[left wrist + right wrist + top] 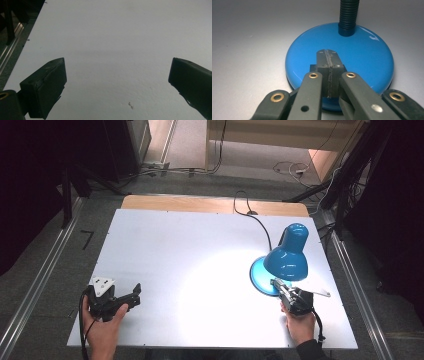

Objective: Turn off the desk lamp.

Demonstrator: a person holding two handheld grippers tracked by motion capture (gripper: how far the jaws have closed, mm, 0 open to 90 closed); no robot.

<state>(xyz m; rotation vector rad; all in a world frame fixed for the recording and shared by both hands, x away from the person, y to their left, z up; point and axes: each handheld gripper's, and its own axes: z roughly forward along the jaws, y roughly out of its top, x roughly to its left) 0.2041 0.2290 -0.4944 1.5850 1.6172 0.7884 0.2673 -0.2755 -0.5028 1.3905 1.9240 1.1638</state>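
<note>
A blue desk lamp stands at the table's right, its shade (287, 257) tilted down and throwing a bright pool of light on the white tabletop (165, 240). My right gripper (276, 283) reaches in from the near side under the shade. In the right gripper view its jaws (327, 53) are shut flat against each other with nothing between them, their tip over the glossy round base (367, 57), in front of the ribbed black neck (348, 15). At the near left my left gripper (136, 292) rests low over bare table, jaws wide open (117, 62) and empty.
The lamp's black cable (257, 222) runs from the lamp to the far table edge. A wooden strip (210, 204) borders the far side. Metal rails (45, 270) run along the floor at both sides. Dark stands and cables lie beyond the table.
</note>
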